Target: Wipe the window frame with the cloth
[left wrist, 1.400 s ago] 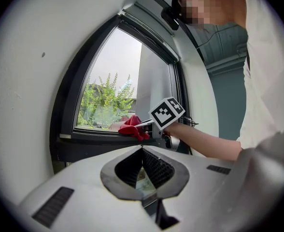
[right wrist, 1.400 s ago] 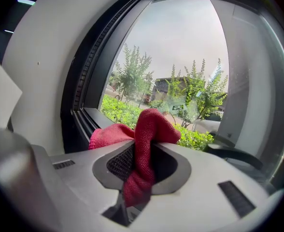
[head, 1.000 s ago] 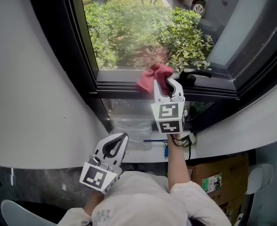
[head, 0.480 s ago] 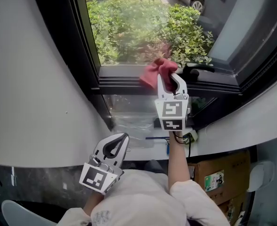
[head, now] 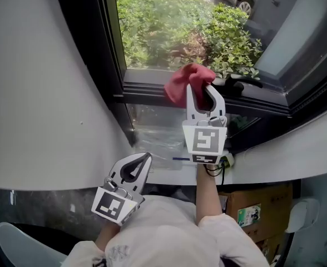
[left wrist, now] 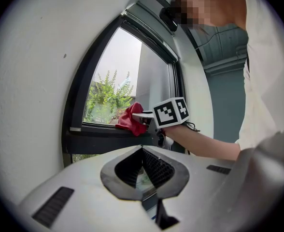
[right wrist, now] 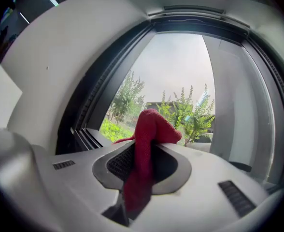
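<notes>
My right gripper is shut on a red cloth, which bunches out past its tips and rests against the lower rail of the dark window frame. In the right gripper view the cloth hangs between the jaws of the right gripper, in front of the glass. From the left gripper view, the cloth sits on the frame's lower rail. My left gripper is held low near the person's body, away from the window, shut and empty.
A black window handle lies on the rail just right of the cloth. A white curved wall flanks the window on the left. A white sill runs below, with a cardboard box under it. Shrubs show outside.
The right gripper with the cloth has slid a little left along the lower rail, away from the handle. The left gripper has stayed where it was.
</notes>
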Demonstrator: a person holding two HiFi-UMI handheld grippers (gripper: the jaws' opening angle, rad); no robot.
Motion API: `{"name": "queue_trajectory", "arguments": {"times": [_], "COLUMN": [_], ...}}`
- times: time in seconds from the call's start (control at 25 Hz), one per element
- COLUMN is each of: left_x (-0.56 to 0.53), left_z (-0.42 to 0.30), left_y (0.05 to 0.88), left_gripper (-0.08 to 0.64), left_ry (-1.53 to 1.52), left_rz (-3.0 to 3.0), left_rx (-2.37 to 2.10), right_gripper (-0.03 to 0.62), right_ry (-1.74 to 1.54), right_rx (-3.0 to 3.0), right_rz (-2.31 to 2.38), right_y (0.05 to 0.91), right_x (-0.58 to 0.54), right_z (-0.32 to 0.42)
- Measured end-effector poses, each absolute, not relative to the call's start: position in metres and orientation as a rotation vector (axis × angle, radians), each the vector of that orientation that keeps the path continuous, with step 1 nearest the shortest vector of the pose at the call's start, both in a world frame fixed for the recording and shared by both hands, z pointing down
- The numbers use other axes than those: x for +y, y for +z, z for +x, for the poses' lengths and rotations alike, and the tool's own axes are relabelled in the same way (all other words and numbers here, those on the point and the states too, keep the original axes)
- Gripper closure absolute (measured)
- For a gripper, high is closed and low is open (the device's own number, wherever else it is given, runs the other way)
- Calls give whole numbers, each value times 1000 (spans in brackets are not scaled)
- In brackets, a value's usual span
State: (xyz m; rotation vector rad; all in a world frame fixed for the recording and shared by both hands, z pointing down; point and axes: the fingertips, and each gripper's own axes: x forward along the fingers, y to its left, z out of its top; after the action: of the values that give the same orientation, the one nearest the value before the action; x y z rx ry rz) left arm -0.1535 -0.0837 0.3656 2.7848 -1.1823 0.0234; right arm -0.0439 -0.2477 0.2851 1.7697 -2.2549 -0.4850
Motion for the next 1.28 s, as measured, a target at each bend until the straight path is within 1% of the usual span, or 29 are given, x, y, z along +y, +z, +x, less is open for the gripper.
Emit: {"name": "queue_trajectory", "arguments": {"times": [0.2,0.52,0.8,1.12,1.28], "left_x": [-84,-86,-82,-83,-85], "left_z": [-155,-169,-169,-153,-153], "left_y": [370,371,379,378,377], "left_gripper": [552,551,552,552,552], "left_ry": [23,61,29,40,39], "left_rz": [2775,2741,2738,2776,2779], "left_rx": [-1181,-1229,-1180,-1114,-1116], "right_gripper": [508,508,508,508,508], "right_ry": [-642,-573,-713,-603,-610], "right_rx": [-2441,-2448,-2277,-2298,-2269], "right_rz": [1553,1264,1224,1218,1227], "right_y": [271,319,337,341,341], "right_x": [-229,-248,-256,-253,-254], "right_z": [-117,-195,-217,-214,-214]}}
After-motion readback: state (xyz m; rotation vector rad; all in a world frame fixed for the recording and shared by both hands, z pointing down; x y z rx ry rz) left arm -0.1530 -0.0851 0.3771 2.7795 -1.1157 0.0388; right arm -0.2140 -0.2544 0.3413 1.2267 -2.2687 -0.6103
